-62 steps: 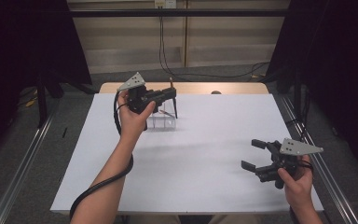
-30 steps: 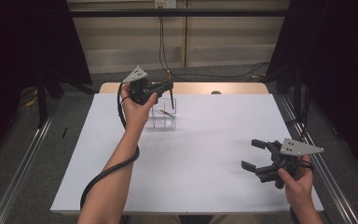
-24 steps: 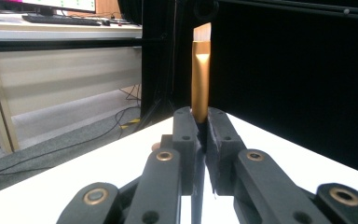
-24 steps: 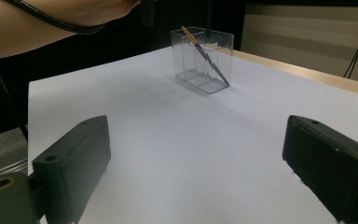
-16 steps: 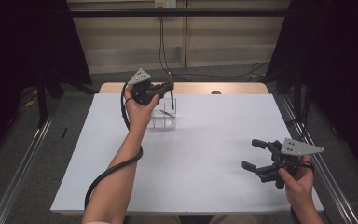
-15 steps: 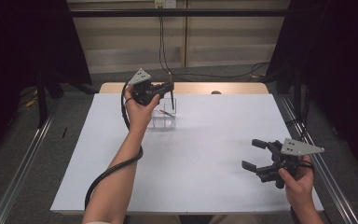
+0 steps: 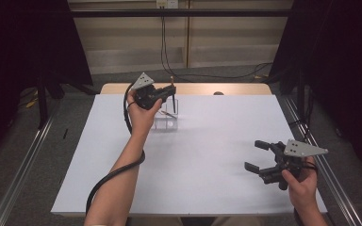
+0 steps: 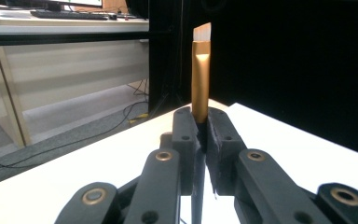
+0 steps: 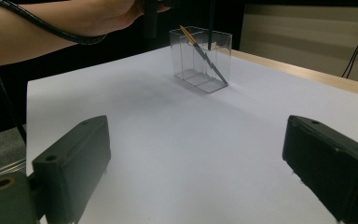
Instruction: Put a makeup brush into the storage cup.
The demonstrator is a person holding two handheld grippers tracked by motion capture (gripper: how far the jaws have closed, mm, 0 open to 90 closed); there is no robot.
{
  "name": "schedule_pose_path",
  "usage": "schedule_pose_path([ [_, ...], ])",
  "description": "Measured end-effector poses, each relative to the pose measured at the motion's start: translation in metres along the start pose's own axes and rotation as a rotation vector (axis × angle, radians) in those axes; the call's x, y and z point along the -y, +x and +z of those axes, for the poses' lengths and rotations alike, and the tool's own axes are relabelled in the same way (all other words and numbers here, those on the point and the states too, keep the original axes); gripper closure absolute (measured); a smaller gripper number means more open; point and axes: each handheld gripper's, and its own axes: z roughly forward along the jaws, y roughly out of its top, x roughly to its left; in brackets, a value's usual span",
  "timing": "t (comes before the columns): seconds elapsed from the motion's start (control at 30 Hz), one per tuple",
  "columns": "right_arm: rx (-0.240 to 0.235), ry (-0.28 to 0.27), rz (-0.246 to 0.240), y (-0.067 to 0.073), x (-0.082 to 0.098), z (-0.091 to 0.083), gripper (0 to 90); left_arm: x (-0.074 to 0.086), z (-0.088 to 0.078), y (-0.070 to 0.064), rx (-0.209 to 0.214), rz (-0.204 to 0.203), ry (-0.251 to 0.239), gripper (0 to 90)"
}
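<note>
**Brush held upright over the clear holder, placement pending**

We judge the step as lowering a brush into the clear holder (image 7: 166, 115). The left gripper (image 8: 200, 140) is clamped tight on the brush (image 8: 200, 77), whose gold ferrule and pale bristles rise straight above the jaws. The holder sits just below and beside this gripper on the counter (image 7: 193, 179); a second brush (image 9: 204, 55) leans inside it. Next we would need a straight descent into a free compartment, then release. The right gripper (image 9: 200, 172) stands wide open and empty, well apart from the holder.

The brush (image 8: 200, 70) has a gold ferrule and pale bristles; the holder (image 9: 200, 60) is clear; the counter (image 7: 193, 169) is white; both tools are black.
</note>
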Motion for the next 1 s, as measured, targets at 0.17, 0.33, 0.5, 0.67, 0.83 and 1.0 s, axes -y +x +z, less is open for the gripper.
schedule_pose_path([
  [0.17, 0.002, -0.001, -0.003, 0.000, 0.000, 0.000, 7.4, 0.004, 0.001, 0.000, -0.003, 0.001, 0.004, 82.8],
  [0.33, 0.002, 0.001, -0.003, 0.000, 0.000, 0.000, 7.4, 0.006, 0.000, 0.000, 0.002, 0.002, 0.007, 82.7],
  [0.5, 0.002, 0.000, -0.003, 0.000, 0.000, 0.000, 7.4, 0.008, 0.001, -0.001, 0.001, 0.006, 0.007, 82.5],
  [0.67, 0.000, 0.000, -0.003, 0.000, 0.000, 0.000, 7.4, 0.010, 0.002, -0.001, 0.002, 0.002, 0.011, 82.1],
  [0.83, -0.001, -0.001, -0.003, 0.000, 0.000, 0.000, 7.4, 0.012, 0.003, -0.001, 0.005, 0.006, 0.017, 82.1],
  [1.0, -0.001, 0.000, -0.005, 0.000, -0.001, 0.000, 7.4, 0.015, 0.003, -0.001, 0.007, 0.004, 0.025, 82.3],
])
